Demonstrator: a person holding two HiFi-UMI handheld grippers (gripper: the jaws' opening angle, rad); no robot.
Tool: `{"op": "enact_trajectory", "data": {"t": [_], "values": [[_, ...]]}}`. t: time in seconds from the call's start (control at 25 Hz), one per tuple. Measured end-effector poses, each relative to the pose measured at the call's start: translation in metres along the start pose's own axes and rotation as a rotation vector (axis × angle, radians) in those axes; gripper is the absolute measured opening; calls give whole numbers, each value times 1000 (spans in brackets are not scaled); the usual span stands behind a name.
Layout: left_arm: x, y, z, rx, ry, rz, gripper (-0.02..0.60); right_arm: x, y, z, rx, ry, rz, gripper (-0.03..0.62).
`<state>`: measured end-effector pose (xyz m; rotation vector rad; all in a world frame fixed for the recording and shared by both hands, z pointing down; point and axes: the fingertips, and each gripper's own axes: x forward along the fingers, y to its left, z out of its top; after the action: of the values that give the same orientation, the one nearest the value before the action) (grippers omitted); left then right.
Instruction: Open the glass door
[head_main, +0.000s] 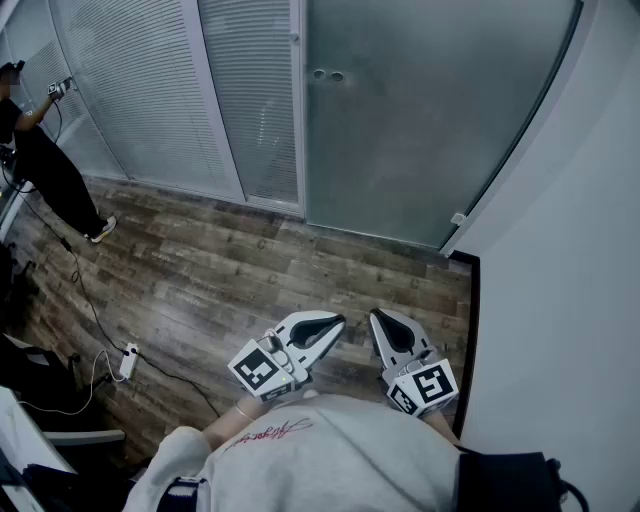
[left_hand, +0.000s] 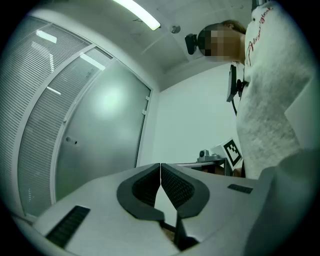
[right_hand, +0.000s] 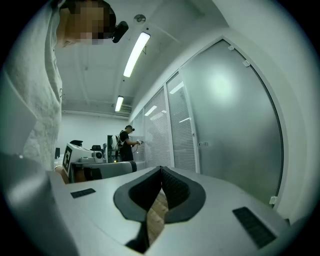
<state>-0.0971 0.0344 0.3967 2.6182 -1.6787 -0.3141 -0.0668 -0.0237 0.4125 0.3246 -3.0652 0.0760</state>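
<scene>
Head view: I have both tools low at six o'clock, over the wooden floor (head_main: 250, 270). The left gripper (head_main: 335, 323) tips toward one o'clock and the right gripper (head_main: 380, 318) toward eleven, so their noses lean in on each other without touching. The glass door (head_main: 420, 110) stands ahead from twelve to one o'clock, frosted and shut, well apart from both tools. Two small round fittings (head_main: 327, 75) sit near its left edge. Slatted blind panels (head_main: 150, 90) run off to eleven, a white wall (head_main: 570, 250) fills three o'clock, and another person (head_main: 45, 170) stands at ten.

Left gripper view: my left gripper (left_hand: 160, 172) is clenched, its ribbed pads meeting at the tip, nothing between them. The glass door (left_hand: 100, 135) lies at ten o'clock.

Right gripper view: the right gripper (right_hand: 161, 172) is clenched too, empty, with only floor showing through the gap below the pads. The glass door (right_hand: 235, 125) fills two to three o'clock.
</scene>
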Motion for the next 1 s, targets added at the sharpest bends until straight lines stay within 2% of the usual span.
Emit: {"op": "enact_trajectory", "data": {"t": [0.72, 0.92, 1.0], "values": [[0, 12, 1, 3, -1, 9, 18, 11, 7, 5, 32, -19, 1, 18], [-7, 18, 0, 4, 8, 6, 18, 20, 9, 3, -63, -9, -34, 19], [-8, 20, 0, 1, 7, 6, 18, 22, 9, 1, -38, -6, -44, 19]]}}
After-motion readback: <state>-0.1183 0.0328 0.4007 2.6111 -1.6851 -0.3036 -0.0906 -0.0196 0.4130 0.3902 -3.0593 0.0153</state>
